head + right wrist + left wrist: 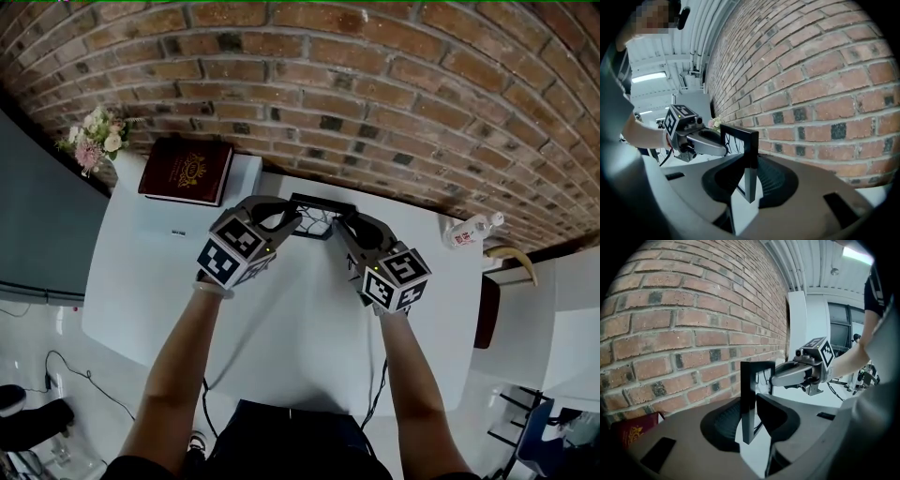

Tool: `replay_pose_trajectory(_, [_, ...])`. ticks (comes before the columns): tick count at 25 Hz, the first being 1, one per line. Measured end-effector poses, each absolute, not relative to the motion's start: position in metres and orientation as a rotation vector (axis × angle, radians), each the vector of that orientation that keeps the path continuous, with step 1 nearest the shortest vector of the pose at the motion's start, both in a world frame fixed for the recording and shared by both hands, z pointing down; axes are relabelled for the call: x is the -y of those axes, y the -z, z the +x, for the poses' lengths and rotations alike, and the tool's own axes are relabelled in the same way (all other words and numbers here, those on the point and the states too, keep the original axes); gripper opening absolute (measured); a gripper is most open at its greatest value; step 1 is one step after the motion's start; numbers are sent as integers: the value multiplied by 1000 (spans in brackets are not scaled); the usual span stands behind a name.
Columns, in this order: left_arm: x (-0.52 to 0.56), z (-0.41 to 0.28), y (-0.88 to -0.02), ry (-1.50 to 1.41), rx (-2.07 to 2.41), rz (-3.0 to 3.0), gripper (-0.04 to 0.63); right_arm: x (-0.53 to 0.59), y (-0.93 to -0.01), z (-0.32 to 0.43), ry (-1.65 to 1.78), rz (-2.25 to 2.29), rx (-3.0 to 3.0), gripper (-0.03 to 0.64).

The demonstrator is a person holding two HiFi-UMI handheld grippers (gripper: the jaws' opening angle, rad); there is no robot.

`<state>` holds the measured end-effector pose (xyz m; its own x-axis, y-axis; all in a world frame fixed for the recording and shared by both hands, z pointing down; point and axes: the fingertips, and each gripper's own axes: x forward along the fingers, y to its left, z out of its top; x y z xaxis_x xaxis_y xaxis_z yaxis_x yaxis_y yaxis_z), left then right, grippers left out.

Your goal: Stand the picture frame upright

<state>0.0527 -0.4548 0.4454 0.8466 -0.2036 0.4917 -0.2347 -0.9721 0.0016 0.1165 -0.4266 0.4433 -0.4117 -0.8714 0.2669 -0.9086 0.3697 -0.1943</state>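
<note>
A black picture frame (323, 200) stands upright on the white table (281, 328), close to the brick wall. My left gripper (286, 220) is at the frame's left end. In the left gripper view the frame's edge (748, 399) rises between the jaws, which sit close on both sides and are easing apart. My right gripper (345, 228) is shut on the frame's right end. In the right gripper view its pads clamp the frame's edge (750, 159). Each gripper view also shows the other gripper on the far end: the right gripper (787, 376) and the left gripper (708, 143).
The brick wall (375, 94) runs just behind the frame. A maroon book (187, 171) lies at the table's back left, with a small bunch of flowers (94, 141) beyond it. A white bottle (469, 232) lies at the back right.
</note>
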Motion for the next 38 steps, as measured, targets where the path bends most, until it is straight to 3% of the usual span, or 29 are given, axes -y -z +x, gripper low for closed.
replay_pose_trajectory(16, [529,99,-473,-846,421,2930,118,497,-465,162,-353,1699,2403,86])
replay_pose_trajectory(38, [589,134,-543,-864,521,2811,137,550,-526,198,-457,1786,2335,86])
